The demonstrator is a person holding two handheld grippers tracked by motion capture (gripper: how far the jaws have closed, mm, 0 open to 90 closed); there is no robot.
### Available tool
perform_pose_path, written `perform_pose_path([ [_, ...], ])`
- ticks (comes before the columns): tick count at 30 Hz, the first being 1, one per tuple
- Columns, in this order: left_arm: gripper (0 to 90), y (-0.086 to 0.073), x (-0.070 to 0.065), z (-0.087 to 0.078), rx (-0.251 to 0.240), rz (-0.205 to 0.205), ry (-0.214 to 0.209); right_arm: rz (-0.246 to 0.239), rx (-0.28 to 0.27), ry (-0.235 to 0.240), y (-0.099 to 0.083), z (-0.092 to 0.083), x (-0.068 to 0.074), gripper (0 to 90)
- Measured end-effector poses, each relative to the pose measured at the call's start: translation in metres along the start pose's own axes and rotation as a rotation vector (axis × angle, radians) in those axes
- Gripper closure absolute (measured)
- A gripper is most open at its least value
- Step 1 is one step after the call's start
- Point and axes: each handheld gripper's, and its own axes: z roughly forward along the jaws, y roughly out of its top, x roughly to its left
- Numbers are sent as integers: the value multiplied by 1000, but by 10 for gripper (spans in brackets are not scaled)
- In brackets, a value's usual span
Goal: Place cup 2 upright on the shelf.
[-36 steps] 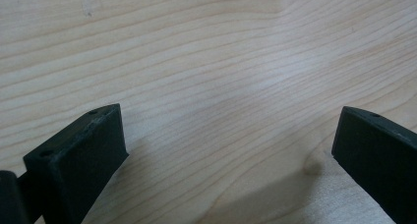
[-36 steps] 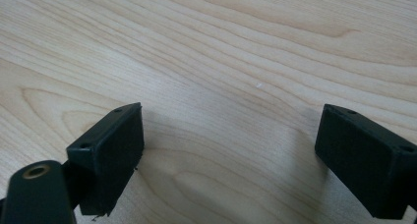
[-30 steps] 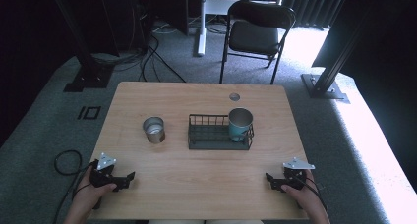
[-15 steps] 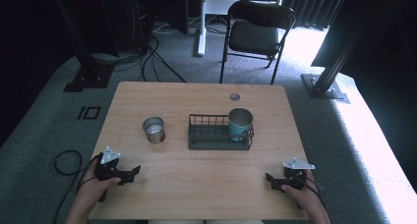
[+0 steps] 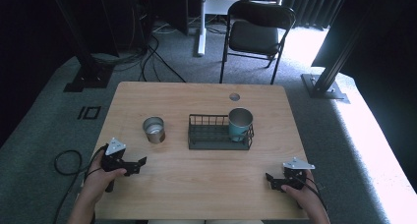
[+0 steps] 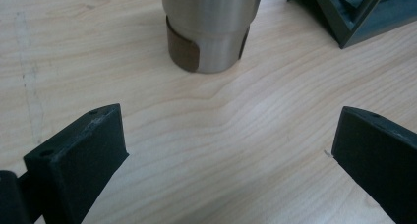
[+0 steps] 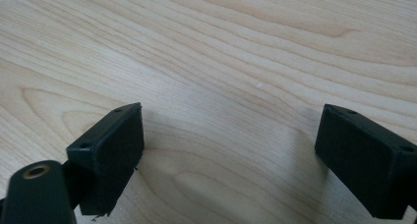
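Steel cup (image 5: 154, 129) stands upright on the tabletop (image 5: 206, 180), left of the rack (image 5: 211, 135); in the left gripper view its top is cut off by the frame. Left tongs (image 5: 140, 163) gape wide near it, touching nothing. Right tongs (image 5: 269, 179) also gape, over bare wood. Teal cup (image 5: 240, 123) sits in the rack's right end, base hidden.

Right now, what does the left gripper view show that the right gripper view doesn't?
Left gripper view: the lower part of the steel cup standing ahead of the open jaws of the left gripper, and a corner of the black wire rack. Right gripper view: the right gripper, jaws open, over bare wood. Shared: the wooden table.
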Motion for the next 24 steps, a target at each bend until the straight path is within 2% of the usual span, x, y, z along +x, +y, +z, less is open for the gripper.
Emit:
perform_pose_path([
  [7, 4, 9, 2, 5, -47, -4, 1, 0, 0, 0, 0, 0, 0, 108],
  [14, 4, 16, 3, 12, -55, -4, -14, 0, 0, 0, 0, 0, 0, 108],
  [24, 4, 30, 3, 22, -92, -1, -19, 0, 0, 0, 0, 0, 0, 108],
])
